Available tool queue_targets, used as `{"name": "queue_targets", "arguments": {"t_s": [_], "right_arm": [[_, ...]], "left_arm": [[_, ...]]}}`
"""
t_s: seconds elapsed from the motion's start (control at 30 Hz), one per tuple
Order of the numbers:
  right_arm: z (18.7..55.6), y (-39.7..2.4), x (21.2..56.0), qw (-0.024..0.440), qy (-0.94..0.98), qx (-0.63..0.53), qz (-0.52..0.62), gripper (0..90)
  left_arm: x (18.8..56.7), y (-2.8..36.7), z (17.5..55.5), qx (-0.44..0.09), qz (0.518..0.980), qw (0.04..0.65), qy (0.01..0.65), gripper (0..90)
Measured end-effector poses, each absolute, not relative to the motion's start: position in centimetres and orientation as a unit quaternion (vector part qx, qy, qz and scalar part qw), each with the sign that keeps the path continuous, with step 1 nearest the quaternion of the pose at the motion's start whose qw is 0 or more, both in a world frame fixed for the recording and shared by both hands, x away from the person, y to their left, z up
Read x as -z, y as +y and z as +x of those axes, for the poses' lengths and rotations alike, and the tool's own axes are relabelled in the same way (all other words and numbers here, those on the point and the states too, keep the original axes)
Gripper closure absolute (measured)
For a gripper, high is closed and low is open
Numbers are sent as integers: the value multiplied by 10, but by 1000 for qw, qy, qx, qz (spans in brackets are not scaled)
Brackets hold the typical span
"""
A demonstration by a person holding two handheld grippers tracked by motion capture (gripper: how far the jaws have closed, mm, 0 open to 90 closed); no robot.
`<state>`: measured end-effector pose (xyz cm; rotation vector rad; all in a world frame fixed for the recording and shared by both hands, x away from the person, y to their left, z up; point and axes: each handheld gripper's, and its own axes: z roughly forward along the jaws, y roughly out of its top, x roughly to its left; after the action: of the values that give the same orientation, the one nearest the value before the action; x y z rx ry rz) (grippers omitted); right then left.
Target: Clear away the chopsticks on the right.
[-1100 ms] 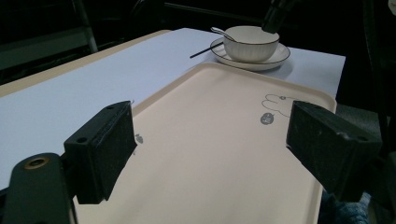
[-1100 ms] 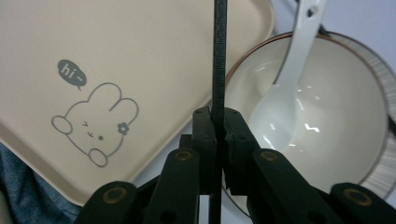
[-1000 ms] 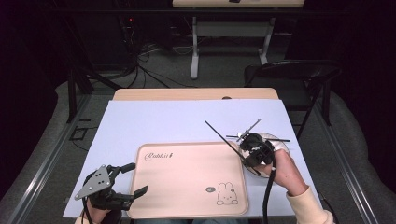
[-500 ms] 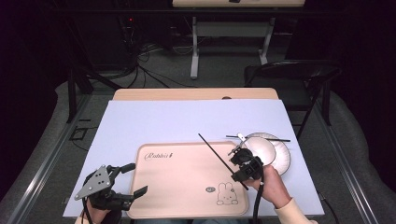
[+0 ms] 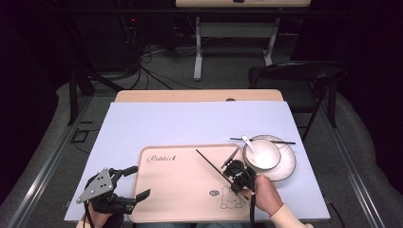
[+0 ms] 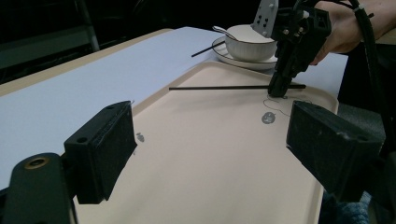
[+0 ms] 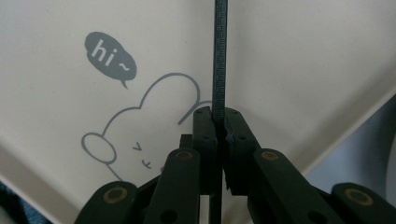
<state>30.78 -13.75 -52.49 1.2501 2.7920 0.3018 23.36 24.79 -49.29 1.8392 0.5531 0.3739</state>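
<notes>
Over tray, right claw with chopstick, lower than before.

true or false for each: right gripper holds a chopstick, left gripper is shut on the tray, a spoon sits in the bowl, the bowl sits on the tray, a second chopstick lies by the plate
1. The right gripper is shut on a black chopstick. True.
2. The left gripper is shut on the tray. False: its jaws stand open above the tray, gripping nothing.
3. A spoon sits in the bowl. True.
4. The bowl sits on the tray. False: it sits on a plate beside the tray.
5. A second chopstick lies across the plate's far rim. True.
</notes>
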Motion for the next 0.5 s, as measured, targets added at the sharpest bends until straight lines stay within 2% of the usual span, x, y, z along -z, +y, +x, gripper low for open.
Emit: {"name": "queue_targets", "arguments": {"t_s": [0.17, 0.27, 0.3, 0.33, 0.5], "right_arm": [[308, -137, 524, 41, 910, -86, 403, 845], [307, -137, 523, 43, 910, -84, 403, 777], [306, -136, 523, 44, 912, -89, 397, 628], [306, -135, 522, 44, 915, -83, 392, 528], [301, -137, 513, 52, 922, -105, 369, 261]], "left_arm": [[493, 249, 233, -161, 778, 559, 236, 155], [493, 249, 233, -161, 778, 559, 236, 155], [493, 249, 233, -160, 779, 559, 236, 155], [493, 249, 233, -159, 779, 559, 236, 154], [493, 248, 234, -158, 779, 558, 236, 155]]}}
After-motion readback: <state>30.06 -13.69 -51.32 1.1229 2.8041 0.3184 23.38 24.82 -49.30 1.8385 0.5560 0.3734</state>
